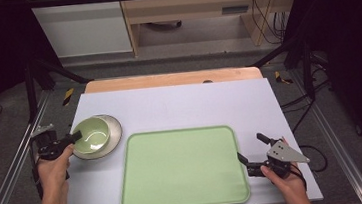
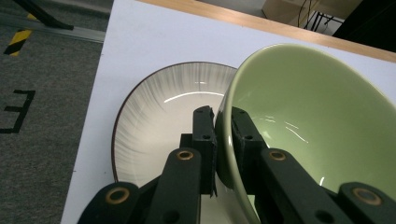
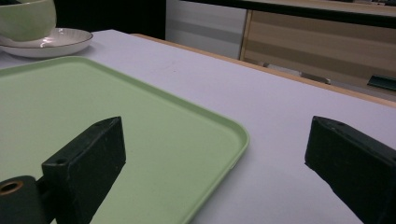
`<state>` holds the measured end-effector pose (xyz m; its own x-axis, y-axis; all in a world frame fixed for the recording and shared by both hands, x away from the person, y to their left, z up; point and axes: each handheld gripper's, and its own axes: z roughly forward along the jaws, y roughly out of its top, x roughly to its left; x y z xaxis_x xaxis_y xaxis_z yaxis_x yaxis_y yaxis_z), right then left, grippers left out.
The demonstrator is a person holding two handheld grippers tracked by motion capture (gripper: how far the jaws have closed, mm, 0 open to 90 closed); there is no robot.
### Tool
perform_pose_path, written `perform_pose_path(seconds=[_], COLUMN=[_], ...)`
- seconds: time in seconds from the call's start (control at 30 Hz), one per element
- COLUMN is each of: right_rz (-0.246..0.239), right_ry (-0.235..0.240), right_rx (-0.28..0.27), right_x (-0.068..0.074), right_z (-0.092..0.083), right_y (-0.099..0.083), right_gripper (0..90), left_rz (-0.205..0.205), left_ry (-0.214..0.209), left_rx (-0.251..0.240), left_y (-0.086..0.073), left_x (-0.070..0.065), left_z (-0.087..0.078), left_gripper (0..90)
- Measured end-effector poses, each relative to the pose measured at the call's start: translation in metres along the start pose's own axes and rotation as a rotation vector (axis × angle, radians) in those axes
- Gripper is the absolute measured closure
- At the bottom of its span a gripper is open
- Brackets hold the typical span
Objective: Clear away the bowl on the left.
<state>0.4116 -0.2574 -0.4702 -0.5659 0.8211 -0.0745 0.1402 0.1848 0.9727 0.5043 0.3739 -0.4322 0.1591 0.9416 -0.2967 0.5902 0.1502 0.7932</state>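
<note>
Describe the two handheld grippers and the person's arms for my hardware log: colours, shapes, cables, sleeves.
Both grippers are black, each with two blocky, flat-faced jaws. The left gripper has brass-coloured pivot rings on its jaw links and a small grey part on top. The right gripper carries a grey three-cornered plate with small holes; a dark cable loops behind it. The forearms are bare, with no sleeves visible.

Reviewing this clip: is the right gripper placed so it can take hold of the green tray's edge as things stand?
Probably yes. The right gripper is open beside the green tray, with the near rim lying between its jaws and nothing between them and it.
</note>
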Motion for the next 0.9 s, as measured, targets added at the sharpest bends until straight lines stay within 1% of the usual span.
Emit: perform_pose_path(seconds=[0.03, 0.1, 0.2, 0.33, 0.37, 0.4, 0.43, 0.53, 0.77, 0.9], right_rz=[0.000, 0.000, 0.000, 0.000, -0.001, -0.001, 0.000, 0.000, -0.002, -0.002], right_ry=[0.000, 0.000, 0.000, 0.001, 0.002, 0.003, 0.003, 0.003, 0.005, 0.006], right_rx=[0.000, 0.000, -0.001, 0.000, 0.000, 0.000, 0.001, 0.001, 0.000, 0.002], right_x=[0.000, 0.000, 0.000, 0.000, 0.000, 0.000, 0.000, 0.000, 0.001, 0.001], right_z=[0.000, 0.000, 0.000, 0.001, 0.001, 0.001, 0.000, 0.000, 0.001, 0.001], right_y=[0.000, 0.000, 0.000, 0.000, 0.000, 0.000, 0.000, 0.000, 0.000, 0.000], right_gripper=[5.4, 5.3, 5.4, 5.4, 5.4, 5.4, 5.4, 5.4, 5.4, 5.4], left_rz=[0.004, 0.001, 0.010, 0.025, 0.025, 0.025, 0.022, 0.027, 0.058, 0.075], left_ry=[-0.005, -0.008, -0.016, -0.024, -0.033, -0.033, -0.047, -0.055, -0.079, -0.085], left_rx=[0.003, 0.004, 0.002, -0.011, -0.017, -0.017, -0.019, -0.019, -0.015, -0.009], left_y=[-0.001, -0.001, 0.000, 0.002, 0.003, 0.003, 0.004, 0.005, 0.007, 0.007], left_x=[-0.002, -0.003, -0.006, -0.011, -0.013, -0.013, -0.016, -0.019, -0.032, -0.038], left_z=[0.001, 0.002, 0.001, -0.002, -0.003, -0.003, -0.004, -0.005, -0.005, -0.003], left_gripper=[82.2, 82.2, 82.2, 82.2, 82.1, 82.1, 82.1, 82.1, 82.1, 82.1])
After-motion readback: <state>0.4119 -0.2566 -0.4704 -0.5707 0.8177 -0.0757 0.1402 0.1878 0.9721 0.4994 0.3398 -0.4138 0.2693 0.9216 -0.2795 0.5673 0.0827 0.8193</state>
